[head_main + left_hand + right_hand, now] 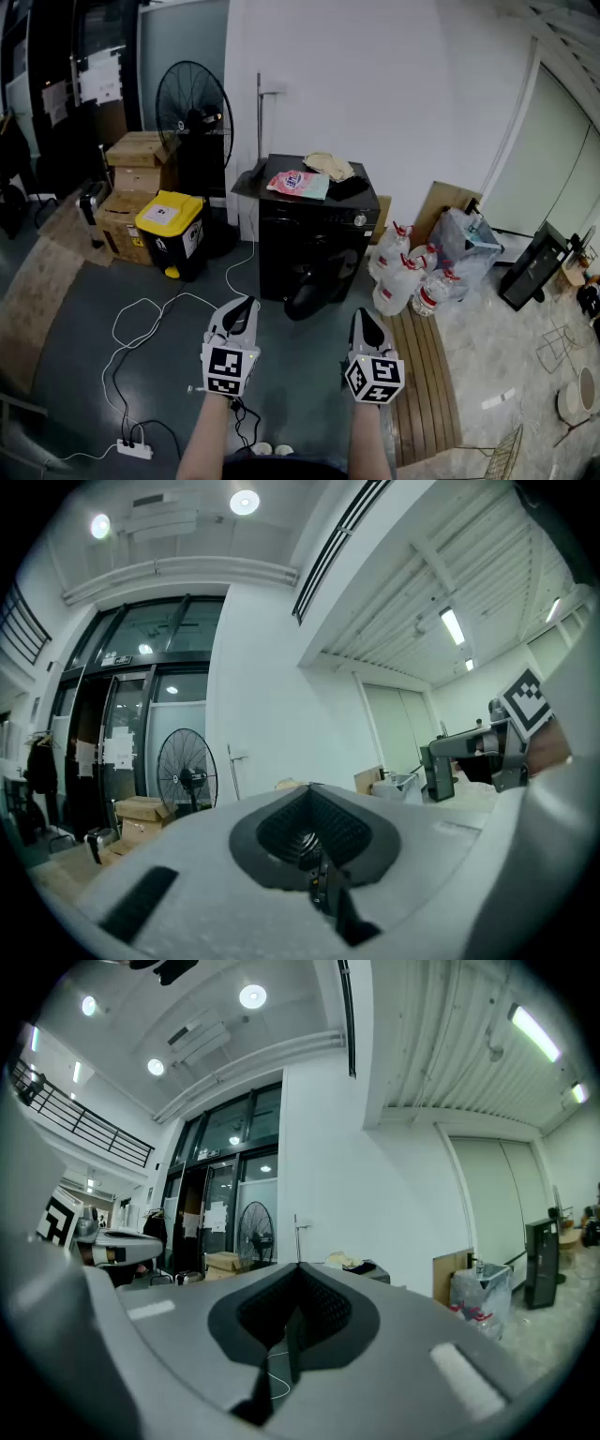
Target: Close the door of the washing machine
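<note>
Head view: washing machine [319, 234] door [314, 286] looks open, nothing done yet, left gripper [246, 304] and right gripper [365, 316] both closed, empty, well short of it.

A black fan [194, 103] stands by the wall; cardboard boxes [136, 159] and a yellow-lidded bin [172, 230] sit beside it on the floor.

The left gripper [309, 794], jaws together and empty, faces a white wall [272, 686] and standing fan [187, 771].
</note>
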Demonstrator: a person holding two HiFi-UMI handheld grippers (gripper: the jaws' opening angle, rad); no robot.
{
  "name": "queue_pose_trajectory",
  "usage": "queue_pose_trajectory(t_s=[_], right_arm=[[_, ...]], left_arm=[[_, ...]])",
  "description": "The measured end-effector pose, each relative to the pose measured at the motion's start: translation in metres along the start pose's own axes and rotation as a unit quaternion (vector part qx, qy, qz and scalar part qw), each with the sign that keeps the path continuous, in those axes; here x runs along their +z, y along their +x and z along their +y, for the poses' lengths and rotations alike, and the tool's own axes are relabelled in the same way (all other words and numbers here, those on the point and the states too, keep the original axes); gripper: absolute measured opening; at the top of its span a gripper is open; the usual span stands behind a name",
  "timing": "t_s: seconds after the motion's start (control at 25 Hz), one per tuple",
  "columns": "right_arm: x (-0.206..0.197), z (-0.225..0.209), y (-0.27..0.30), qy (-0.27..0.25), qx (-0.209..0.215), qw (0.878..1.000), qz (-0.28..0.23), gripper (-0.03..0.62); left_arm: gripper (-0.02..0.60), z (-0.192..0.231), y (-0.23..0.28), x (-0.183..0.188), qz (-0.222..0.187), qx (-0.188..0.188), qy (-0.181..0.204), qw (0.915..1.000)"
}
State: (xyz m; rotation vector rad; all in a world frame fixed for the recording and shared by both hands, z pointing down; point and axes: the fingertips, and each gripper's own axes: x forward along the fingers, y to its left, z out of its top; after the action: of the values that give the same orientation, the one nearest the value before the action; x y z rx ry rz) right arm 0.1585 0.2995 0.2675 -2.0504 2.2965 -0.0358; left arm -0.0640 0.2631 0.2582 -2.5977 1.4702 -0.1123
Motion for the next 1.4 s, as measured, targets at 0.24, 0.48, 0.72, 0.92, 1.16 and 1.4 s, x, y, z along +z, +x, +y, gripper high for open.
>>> queue_pose_trajectory(t_s=[0.24,0.48,0.72,0.92,1.16,1.4], right_arm=[[0.0,-0.001,0.0,0.001,0.001,1.0,0.0,0.011],[0.001,0.002,0.0,0.002,0.002,1.0,0.001,0.011],[-0.006,0.007,-0.004,0.011,0.005,1.0,-0.002,0.012],[-0.008,0.018,-0.003,0.008,0.022,1.0,0.001,0.029],[-0.013,0.023,-0.005,0.014,0.041,0.999,0.001,0.134],[-0.022,0.023,-0.004,0.029,0.058,0.998,0.004,0.244]], left_arm=[[0.008,-0.001,0.0,0.0,0.001,0.0,0.002,1.0],[0.008,0.002,-0.002,0.001,0.002,0.002,0.001,1.0],[0.008,0.001,-0.007,-0.004,0.004,0.0,0.0,1.0],[0.008,0.002,-0.01,-0.009,0.011,0.0,-0.002,0.9999],[0.008,-0.003,-0.011,-0.015,0.016,-0.002,-0.006,0.9999],[0.008,-0.005,-0.011,-0.022,0.025,0.001,-0.011,0.9996]])
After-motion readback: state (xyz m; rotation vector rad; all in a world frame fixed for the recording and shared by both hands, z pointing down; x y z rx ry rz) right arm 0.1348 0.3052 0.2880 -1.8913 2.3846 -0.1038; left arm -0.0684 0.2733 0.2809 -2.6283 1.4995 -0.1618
